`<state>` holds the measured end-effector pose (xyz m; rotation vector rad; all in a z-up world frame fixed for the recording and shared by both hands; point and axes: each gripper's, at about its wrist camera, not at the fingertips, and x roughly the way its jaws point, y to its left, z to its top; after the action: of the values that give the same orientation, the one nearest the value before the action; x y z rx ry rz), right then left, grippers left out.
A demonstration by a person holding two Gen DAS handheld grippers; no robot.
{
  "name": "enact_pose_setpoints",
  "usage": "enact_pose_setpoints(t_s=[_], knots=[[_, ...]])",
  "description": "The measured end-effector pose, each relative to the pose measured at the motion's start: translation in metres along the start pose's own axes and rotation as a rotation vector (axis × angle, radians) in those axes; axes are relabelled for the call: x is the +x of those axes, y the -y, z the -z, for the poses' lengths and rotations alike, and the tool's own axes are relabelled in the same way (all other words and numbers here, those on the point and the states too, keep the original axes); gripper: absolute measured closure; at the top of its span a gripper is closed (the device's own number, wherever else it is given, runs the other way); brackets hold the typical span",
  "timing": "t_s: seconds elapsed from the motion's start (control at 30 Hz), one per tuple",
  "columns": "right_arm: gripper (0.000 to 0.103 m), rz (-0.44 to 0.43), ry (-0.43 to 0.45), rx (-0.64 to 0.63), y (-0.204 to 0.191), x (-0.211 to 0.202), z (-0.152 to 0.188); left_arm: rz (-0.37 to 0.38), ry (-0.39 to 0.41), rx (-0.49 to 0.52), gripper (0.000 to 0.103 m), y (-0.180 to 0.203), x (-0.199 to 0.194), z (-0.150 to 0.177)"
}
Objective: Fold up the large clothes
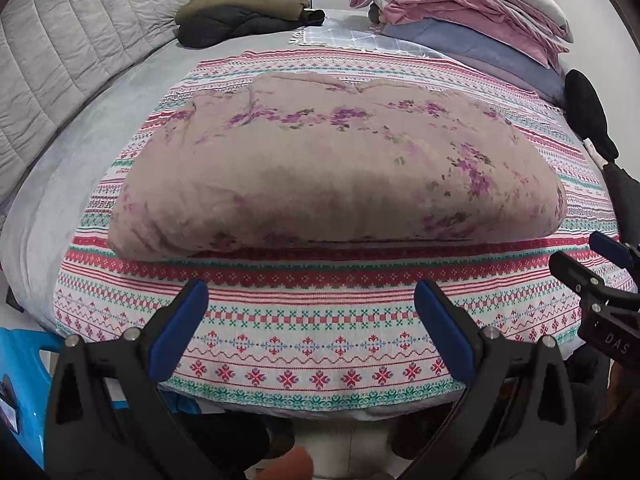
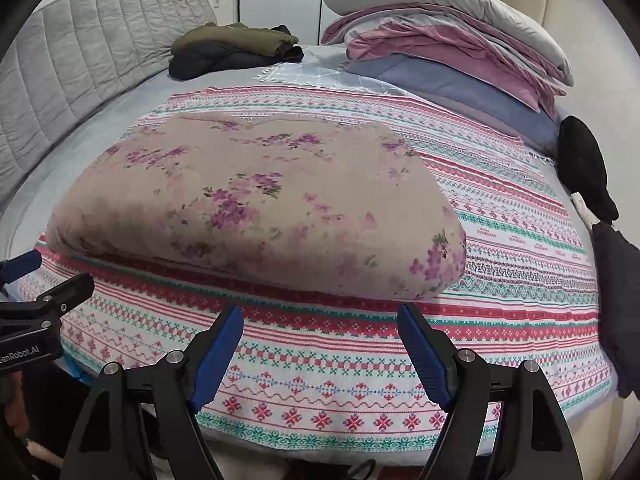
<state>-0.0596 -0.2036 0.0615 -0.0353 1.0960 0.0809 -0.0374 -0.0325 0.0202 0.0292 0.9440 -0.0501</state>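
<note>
A thick beige garment with purple flowers (image 1: pixel 336 172) lies folded into a flat bundle on the patterned red, white and green cloth (image 1: pixel 312 344) that covers the bed. It also shows in the right wrist view (image 2: pixel 256 204). My left gripper (image 1: pixel 312 296) is open and empty, held above the cloth in front of the bundle's near edge. My right gripper (image 2: pixel 320 320) is open and empty, in front of the bundle's near right corner. Each gripper shows at the edge of the other's view: the right one (image 1: pixel 600 264) and the left one (image 2: pixel 44 276).
A dark green and black jacket pile (image 1: pixel 244 16) lies at the far side by the grey padded headboard (image 1: pixel 64 64). Stacked pink, grey and blue bedding (image 1: pixel 472 16) fills the far right. Dark clothes (image 2: pixel 584 168) lie along the right edge. A blue stool (image 1: pixel 24 372) stands low left.
</note>
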Motion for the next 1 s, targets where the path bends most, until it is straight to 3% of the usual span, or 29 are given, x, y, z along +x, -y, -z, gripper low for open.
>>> enact_pose_setpoints(t_s=[1.0], knots=[[0.022,-0.018,-0.017,-0.015,-0.008,0.012,-0.002,0.018,0.005,0.005,0.001,-0.001,0.000,-0.003]])
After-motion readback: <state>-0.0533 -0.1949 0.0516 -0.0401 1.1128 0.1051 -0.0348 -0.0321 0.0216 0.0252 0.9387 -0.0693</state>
